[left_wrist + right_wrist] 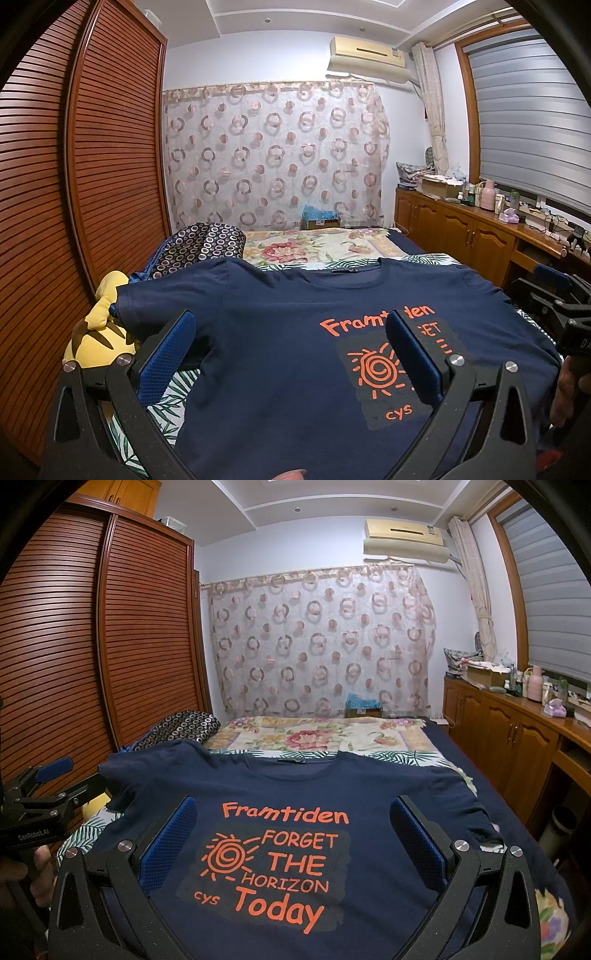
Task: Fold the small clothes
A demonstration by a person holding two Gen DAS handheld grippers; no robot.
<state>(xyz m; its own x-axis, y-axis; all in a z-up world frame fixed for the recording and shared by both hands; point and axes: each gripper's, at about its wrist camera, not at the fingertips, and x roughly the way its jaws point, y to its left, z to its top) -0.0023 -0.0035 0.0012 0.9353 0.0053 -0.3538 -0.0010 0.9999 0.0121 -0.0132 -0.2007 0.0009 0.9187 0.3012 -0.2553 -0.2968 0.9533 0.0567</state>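
Left wrist view: navy T-shirt point(288, 354) spread flat, print up, on the bed point(332, 245), collar at the far end, hem nearest, so long axis running near to far. Left hand-held gripper point(291, 345) spread wide, holding nothing, poised over the shirt's left half; left sleeve point(147, 299) just beyond its left finger, beside a yellow plush toy point(98, 332).

Right wrist view: same shirt, orange print point(273, 867) centred between the fingers. Right hand-held gripper point(293, 830) likewise wide open and empty, above the chest; right sleeve point(454, 786) off to the far right. Probably first fold pending: left one nearer the left sleeve, right one nearer the right.
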